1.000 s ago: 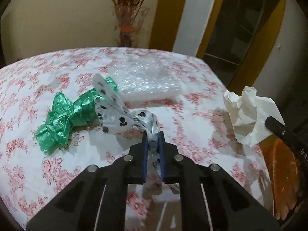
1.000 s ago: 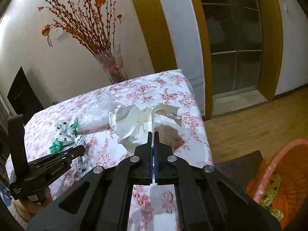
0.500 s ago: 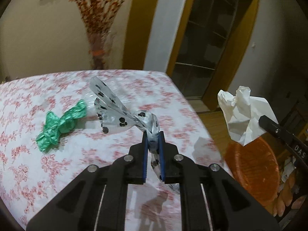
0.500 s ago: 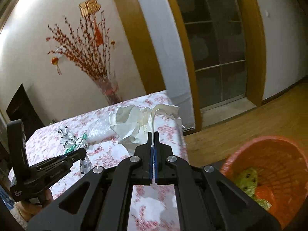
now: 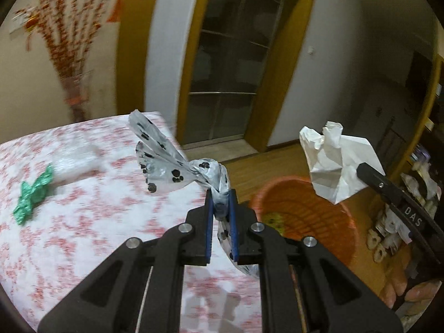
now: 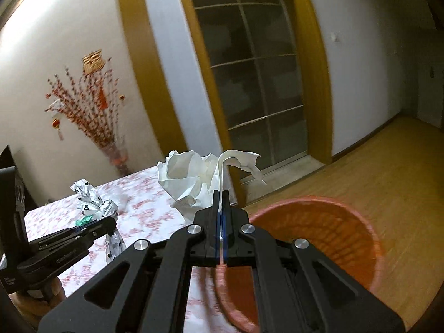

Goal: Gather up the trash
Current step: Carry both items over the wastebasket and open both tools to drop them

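My left gripper is shut on a twisted clear bag with black paw prints and holds it in the air near the table's right edge; the bag also shows in the right wrist view. My right gripper is shut on a crumpled white paper, held above the orange basket. That paper and basket also show in the left wrist view. A green crumpled bag and a clear bubble wrap piece lie on the floral tablecloth.
The basket stands on the wooden floor beside the table and holds some yellow-green trash. A vase with red branches stands at the table's far side. A glass door is behind.
Both grippers have swung right, away from the table toward the orange basket, carrying the paw-print bag and the white paper. The basket now fills more of both views.
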`<state>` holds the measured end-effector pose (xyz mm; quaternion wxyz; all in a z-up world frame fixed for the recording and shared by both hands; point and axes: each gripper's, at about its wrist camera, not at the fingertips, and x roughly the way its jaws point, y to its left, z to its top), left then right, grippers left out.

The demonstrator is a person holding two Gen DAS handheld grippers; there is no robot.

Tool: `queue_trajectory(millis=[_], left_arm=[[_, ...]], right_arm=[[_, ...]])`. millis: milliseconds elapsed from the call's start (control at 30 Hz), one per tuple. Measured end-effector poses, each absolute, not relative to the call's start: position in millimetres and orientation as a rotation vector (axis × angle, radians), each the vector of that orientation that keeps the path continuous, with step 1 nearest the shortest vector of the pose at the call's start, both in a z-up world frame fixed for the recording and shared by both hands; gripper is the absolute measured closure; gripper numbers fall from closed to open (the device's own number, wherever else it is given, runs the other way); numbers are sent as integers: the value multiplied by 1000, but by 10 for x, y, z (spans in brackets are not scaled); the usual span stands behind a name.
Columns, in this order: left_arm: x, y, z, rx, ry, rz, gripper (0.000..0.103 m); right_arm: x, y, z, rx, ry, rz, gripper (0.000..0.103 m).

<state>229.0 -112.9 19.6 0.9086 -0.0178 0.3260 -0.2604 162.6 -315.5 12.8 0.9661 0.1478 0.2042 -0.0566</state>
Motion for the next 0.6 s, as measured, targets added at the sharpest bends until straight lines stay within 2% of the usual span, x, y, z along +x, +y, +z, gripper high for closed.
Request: queue_trajectory(millis=[600], left_arm=[[1984, -2149, 184, 37, 686, -732, 91]], right_arm=[[1200, -3688, 102, 319, 349, -265, 103]])
